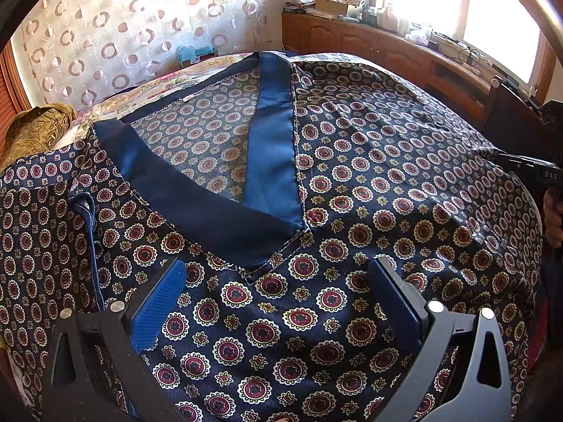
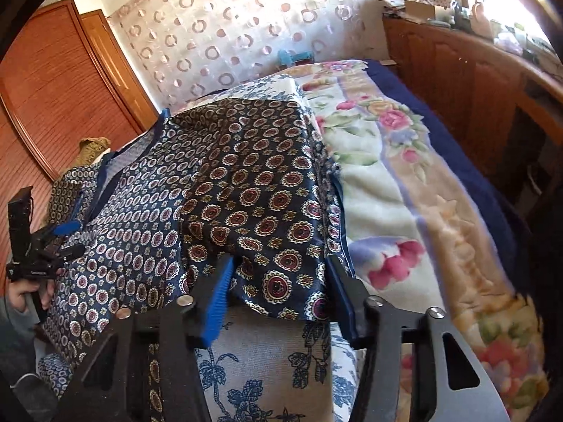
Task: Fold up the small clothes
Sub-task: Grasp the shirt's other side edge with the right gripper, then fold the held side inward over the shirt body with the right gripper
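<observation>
A navy top (image 1: 369, 161) with a red and white medallion print and a plain blue V-neck band (image 1: 271, 154) lies spread on the bed. My left gripper (image 1: 278, 274) is open just below the point of the V, its blue pads (image 1: 160, 302) over the cloth. In the right wrist view my right gripper (image 2: 281, 281) is open around the near edge of a folded-over flap of the same top (image 2: 253, 183). The left gripper (image 2: 52, 242) shows at the far left of that view, and the right gripper body shows at the right edge of the left wrist view.
The bed carries a floral blanket (image 2: 404, 183) and a blue and white leaf-print cloth (image 2: 267, 358). A yellow patterned garment (image 1: 35, 130) lies at the far left. Wooden cabinets (image 1: 352, 40) line the window wall; a wooden wardrobe (image 2: 52, 81) stands behind a circle-print curtain (image 1: 116, 28).
</observation>
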`<state>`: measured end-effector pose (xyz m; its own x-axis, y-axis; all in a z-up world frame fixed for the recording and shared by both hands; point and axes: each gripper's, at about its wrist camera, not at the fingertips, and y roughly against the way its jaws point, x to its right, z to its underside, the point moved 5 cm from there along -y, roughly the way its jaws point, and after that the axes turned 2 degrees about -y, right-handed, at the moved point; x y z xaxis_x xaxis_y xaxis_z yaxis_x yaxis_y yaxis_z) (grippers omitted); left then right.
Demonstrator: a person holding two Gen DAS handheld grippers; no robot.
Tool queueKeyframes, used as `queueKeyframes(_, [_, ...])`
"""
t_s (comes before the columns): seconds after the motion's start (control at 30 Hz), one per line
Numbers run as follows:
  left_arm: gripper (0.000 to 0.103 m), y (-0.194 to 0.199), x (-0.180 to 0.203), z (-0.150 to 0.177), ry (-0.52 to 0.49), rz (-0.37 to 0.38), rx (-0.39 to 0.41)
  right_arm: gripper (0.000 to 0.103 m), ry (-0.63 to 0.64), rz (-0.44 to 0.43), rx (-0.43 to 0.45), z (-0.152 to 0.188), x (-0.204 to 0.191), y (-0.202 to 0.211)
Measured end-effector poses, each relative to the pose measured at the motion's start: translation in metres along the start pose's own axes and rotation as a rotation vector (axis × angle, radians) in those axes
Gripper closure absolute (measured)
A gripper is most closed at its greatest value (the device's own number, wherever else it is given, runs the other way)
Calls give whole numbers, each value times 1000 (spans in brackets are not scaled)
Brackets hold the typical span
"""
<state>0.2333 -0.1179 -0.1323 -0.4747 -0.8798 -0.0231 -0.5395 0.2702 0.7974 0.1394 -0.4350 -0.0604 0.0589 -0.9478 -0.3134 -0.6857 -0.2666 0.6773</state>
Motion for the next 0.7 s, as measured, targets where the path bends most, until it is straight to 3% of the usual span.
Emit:
queueKeyframes(0.27, [0,0,0,0,0,0,0,98,48,68,40,-7,-1,11])
queueKeyframes(0.47, [0,0,0,0,0,0,0,100,152,74,136,-24,-45,31])
queueKeyframes(0.57, [0,0,0,0,0,0,0,100,232,17,177,-33,-85,39])
queueKeyframes(0.7, [0,0,0,0,0,0,0,100,343,-87,168,-23,-136,39])
